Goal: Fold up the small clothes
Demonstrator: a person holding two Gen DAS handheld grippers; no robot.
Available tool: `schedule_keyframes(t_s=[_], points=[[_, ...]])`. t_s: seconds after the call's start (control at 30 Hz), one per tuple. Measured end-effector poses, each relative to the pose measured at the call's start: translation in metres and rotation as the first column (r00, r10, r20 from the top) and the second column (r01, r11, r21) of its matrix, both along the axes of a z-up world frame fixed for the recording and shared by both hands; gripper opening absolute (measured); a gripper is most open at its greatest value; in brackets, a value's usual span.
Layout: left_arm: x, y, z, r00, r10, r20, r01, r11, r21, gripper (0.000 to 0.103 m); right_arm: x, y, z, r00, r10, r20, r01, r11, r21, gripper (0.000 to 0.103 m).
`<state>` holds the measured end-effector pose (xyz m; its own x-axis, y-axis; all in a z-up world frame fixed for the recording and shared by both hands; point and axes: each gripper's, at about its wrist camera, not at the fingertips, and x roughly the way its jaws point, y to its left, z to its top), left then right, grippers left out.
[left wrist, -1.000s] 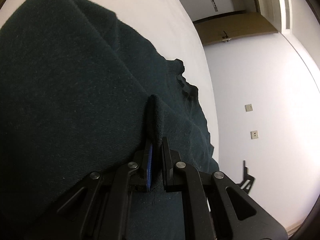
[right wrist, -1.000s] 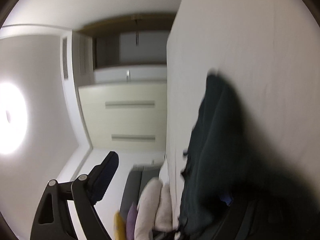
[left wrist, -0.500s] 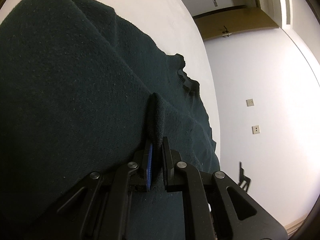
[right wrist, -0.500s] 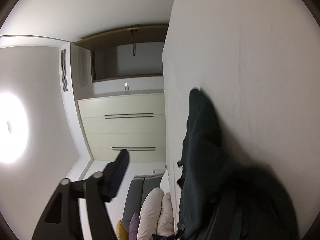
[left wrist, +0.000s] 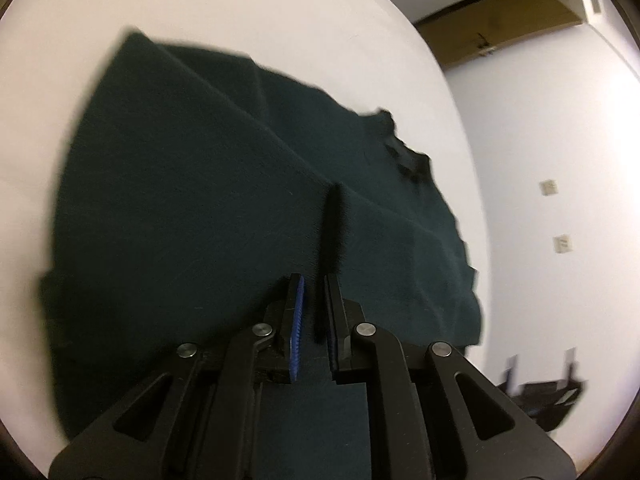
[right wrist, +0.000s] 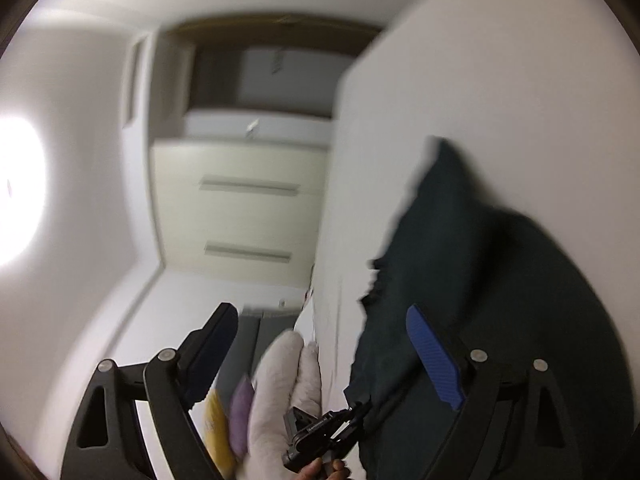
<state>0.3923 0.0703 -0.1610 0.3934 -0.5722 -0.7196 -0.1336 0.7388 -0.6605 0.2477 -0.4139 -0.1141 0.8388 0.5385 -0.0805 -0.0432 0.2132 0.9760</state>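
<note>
Left wrist view: left gripper (left wrist: 314, 304) fingers pinch a fold of the dark green garment (left wrist: 192, 200); right gripper (right wrist: 320, 340) fingers spread wide, empty, just widened.

Dark green garment (left wrist: 208, 208), folded, on white surface

Left hand-held gripper (left wrist: 314, 312) angled downward toward 12 o'clock, jaws nearly shut on a dark fabric fold, right hand-held gripper (right wrist: 320, 340) level, jaws just opening wide, nothing between them

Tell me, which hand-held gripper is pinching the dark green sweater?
The left hand-held gripper: its jaws are nearly shut on a raised fold of the dark green sweater. The right hand-held gripper stands wide open, holding nothing.
</note>
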Motion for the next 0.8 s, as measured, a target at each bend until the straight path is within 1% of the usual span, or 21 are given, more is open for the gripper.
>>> schedule_keyframes(t_s=[0.03,0.1,0.13,0.17,0.2,0.23,0.27,0.3,0.33,0.37,0.4,0.43,0.47,0.5,0.53,0.57,0.6,0.63,0.7,0.73,0.8], points=[[-0.002,0.0,0.008,1.0,0.012,0.023,-0.013,1.0,0.026,0.009,0.01,0.0,0.004,1.0,0.01,0.009,-0.01,1.0,-0.02,0.089],[-0.003,-0.006,0.022,0.996,0.015,0.085,-0.02,0.999,0.051,0.009,0.042,0.002,0.004,0.997,0.072,0.016,-0.072,0.997,-0.028,0.089],[-0.001,-0.012,0.029,0.992,0.001,0.123,-0.007,0.999,0.052,0.009,0.056,0.004,0.002,0.995,0.099,0.016,-0.098,0.995,-0.035,0.089],[0.003,-0.023,0.035,0.985,-0.031,0.169,0.025,0.999,0.033,0.009,0.072,0.004,-0.005,0.994,0.112,-0.005,-0.112,0.991,-0.07,0.089],[0.007,-0.029,0.036,0.981,-0.05,0.19,0.048,0.999,0.019,0.009,0.079,0.002,-0.012,0.994,0.103,-0.038,-0.106,0.99,-0.096,0.089],[0.014,-0.041,0.034,0.974,-0.086,0.207,0.087,0.996,0.007,0.009,0.086,0.001,-0.022,0.993,0.098,-0.07,-0.106,0.988,-0.112,0.089],[0.021,-0.049,0.028,0.975,-0.109,0.193,0.108,0.994,0.016,0.009,0.092,-0.001,-0.035,0.99,0.104,-0.093,-0.115,0.986,-0.118,0.089],[0.024,-0.054,0.023,0.977,-0.119,0.176,0.117,0.993,0.024,0.009,0.094,-0.007,-0.051,0.986,0.085,-0.143,-0.104,0.986,-0.129,0.085],[0.029,-0.06,0.015,0.98,-0.133,0.148,0.129,0.991,0.034,0.009,0.093,-0.014,-0.065,0.981,0.063,-0.184,-0.087,0.988,-0.127,0.063],[0.033,-0.065,0.002,0.982,-0.159,0.106,0.154,0.987,0.05,0.009,0.09,-0.022,-0.078,0.978,0.06,-0.2,-0.083,0.99,-0.111,0.05],[0.032,-0.066,-0.005,0.981,-0.166,0.104,0.162,0.986,0.046,0.009,0.087,-0.029,-0.085,0.979,0.063,-0.196,-0.084,0.991,-0.1,0.031],[0.031,-0.065,-0.007,0.979,-0.164,0.122,0.161,0.986,0.034,0.009,0.082,-0.036,-0.089,0.98,0.061,-0.187,-0.079,0.993,-0.087,0.024],[0.029,-0.061,-0.01,0.977,-0.162,0.138,0.161,0.987,0.016,0.009,0.076,-0.043,-0.089,0.983,0.047,-0.179,-0.062,0.995,-0.081,0.024],[0.028,-0.058,-0.014,0.978,-0.155,0.136,0.158,0.987,-0.008,0.009,0.07,-0.05,-0.087,0.984,0.027,-0.176,-0.042,0.996,-0.081,0.024],[0.028,-0.054,-0.015,0.98,-0.146,0.135,0.151,0.988,-0.027,0.009,0.066,-0.055,-0.083,0.982,0.004,-0.187,-0.023,0.995,-0.099,0.035],[0.027,-0.052,-0.016,0.98,-0.145,0.133,0.15,0.988,-0.03,0.009,0.059,-0.06,-0.075,0.978,-0.038,-0.207,0.011,0.992,-0.127,0.045],[0.025,-0.05,-0.015,0.98,-0.146,0.133,0.151,0.988,-0.028,0.009,0.053,-0.063,-0.069,0.979,-0.06,-0.192,0.037,0.992,-0.124,0.058],[0.021,-0.052,-0.014,0.98,-0.146,0.137,0.149,0.989,-0.017,0.009,0.048,-0.063,-0.061,0.983,-0.067,-0.17,0.048,0.992,-0.114,0.068],[0.015,-0.053,-0.008,0.978,-0.141,0.154,0.14,0.99,0.017,0.009,0.048,-0.057,-0.04,0.994,-0.031,-0.102,0.02,0.994,-0.107,0.071],[0.012,-0.054,-0.007,0.977,-0.143,0.161,0.139,0.99,0.035,0.009,0.05,-0.048,-0.029,0.998,0.019,-0.067,-0.027,0.992,-0.12,0.074],[0.009,-0.055,-0.01,0.976,-0.143,0.162,0.138,0.99,0.037,0.009,0.056,-0.03,-0.02,0.994,0.097,-0.047,-0.104,0.981,-0.161,0.075]])
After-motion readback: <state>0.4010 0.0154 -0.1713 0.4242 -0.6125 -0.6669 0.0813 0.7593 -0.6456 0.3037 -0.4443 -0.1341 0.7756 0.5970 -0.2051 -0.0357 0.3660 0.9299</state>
